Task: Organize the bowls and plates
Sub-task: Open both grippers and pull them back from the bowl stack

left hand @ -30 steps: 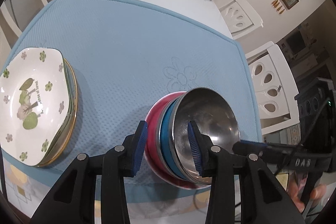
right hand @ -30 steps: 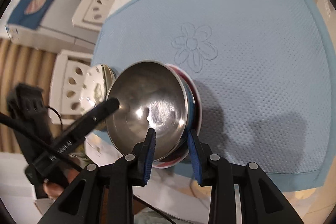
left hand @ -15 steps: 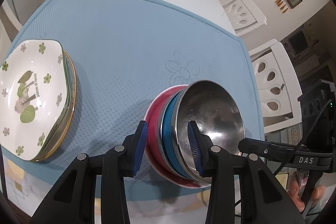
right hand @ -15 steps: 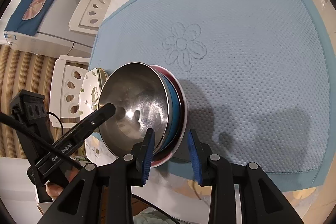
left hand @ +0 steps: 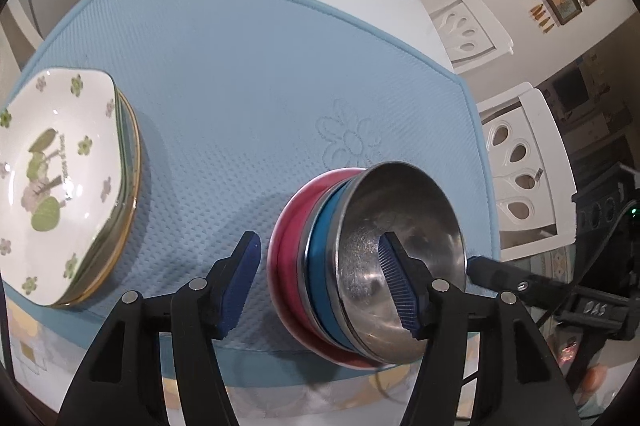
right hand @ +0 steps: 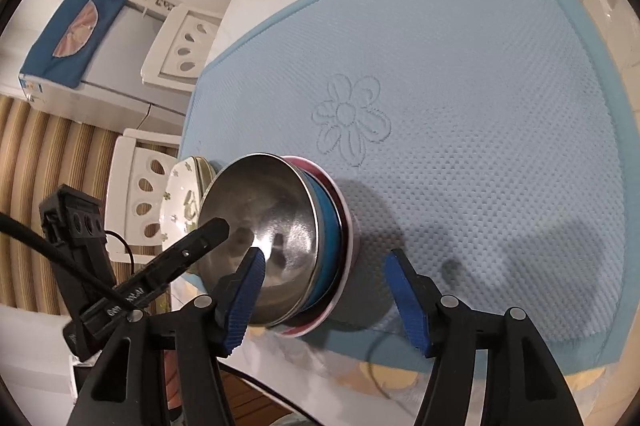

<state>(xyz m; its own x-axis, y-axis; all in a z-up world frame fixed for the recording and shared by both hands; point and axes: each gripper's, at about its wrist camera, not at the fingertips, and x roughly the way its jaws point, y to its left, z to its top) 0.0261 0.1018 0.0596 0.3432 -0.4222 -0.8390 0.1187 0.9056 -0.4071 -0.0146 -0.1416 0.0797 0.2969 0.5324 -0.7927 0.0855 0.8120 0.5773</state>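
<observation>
3 nested bowls (left hand: 360,266) sit on the blue mat (left hand: 260,86) near its front edge, right of the stacked plates (left hand: 60,182), while my left hand-held gripper (left hand: 320,282) and right hand-held gripper (right hand: 324,290) are both opening, each straddling the stack's rim without pressing it.

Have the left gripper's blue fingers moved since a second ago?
Yes. The left gripper is opening: its left finger, formerly against the red bowl, now stands clear of it, toward the plates.
</observation>
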